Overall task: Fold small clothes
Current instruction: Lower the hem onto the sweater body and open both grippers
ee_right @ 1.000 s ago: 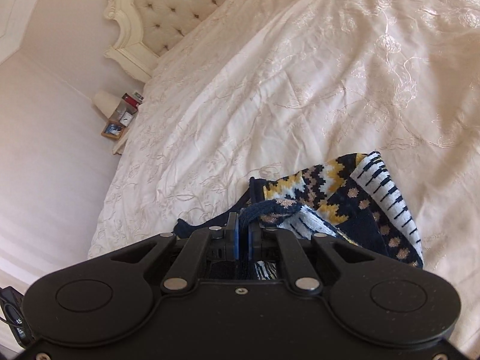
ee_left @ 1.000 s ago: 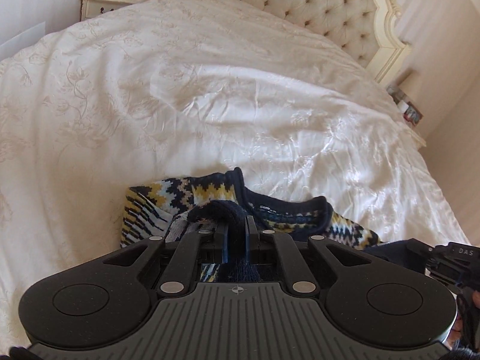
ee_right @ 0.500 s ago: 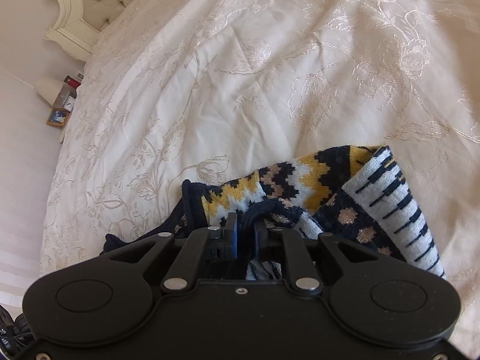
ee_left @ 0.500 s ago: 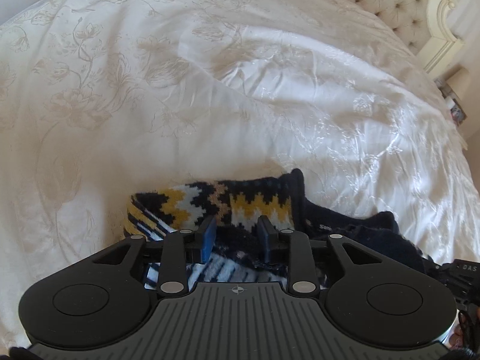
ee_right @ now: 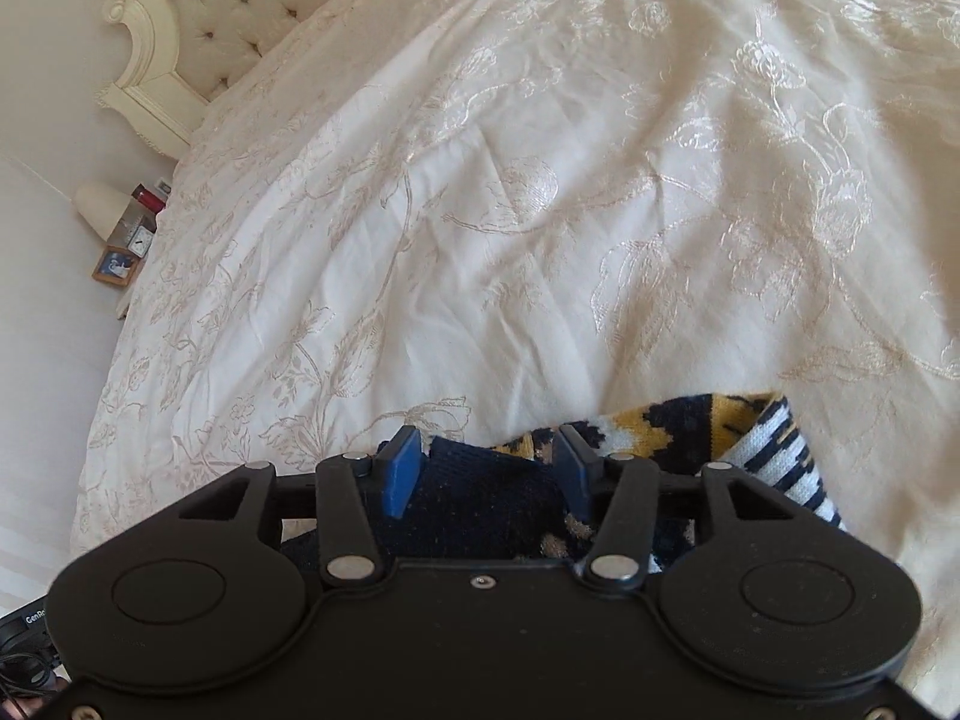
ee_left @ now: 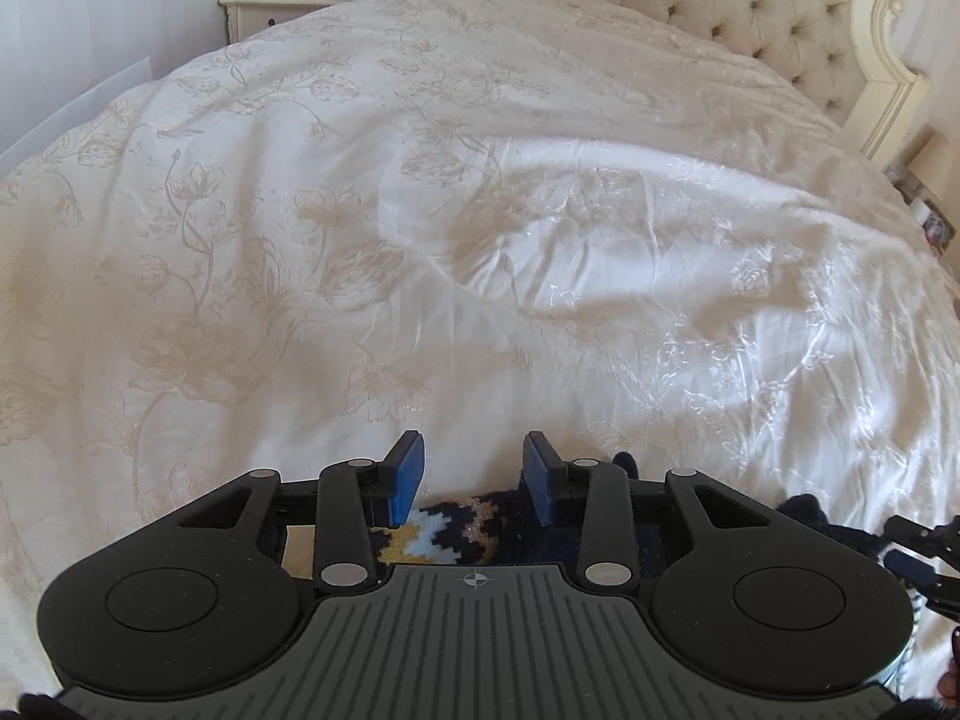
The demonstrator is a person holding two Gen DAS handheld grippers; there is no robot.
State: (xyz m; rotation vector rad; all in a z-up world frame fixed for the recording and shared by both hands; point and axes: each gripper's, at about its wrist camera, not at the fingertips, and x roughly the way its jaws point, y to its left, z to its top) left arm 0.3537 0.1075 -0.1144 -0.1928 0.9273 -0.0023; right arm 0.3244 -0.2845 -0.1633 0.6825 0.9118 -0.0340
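A small knitted sweater [ee_right: 690, 438], navy with yellow, white and tan zigzags, lies folded on the cream bedspread [ee_right: 540, 210]. In the right wrist view my right gripper [ee_right: 489, 462] is open just above its navy part, holding nothing. The left wrist view shows my left gripper [ee_left: 474, 468] open too, over the near edge of the sweater [ee_left: 456, 531], most of which is hidden under the gripper body. The tip of the right gripper [ee_left: 918, 552] shows at the far right edge there.
A tufted cream headboard [ee_left: 750, 6] stands at the far end of the bed. One nightstand [ee_left: 282, 0] carries a photo frame, a clock and a red bottle. Another bedside shelf [ee_right: 126, 234] holds a lamp and small items. The bedspread [ee_left: 480, 240] stretches wide ahead.
Both grippers let go of the sweater: the left opened half a second ago, the right opened just now. Both have drawn back, so less of the sweater shows.
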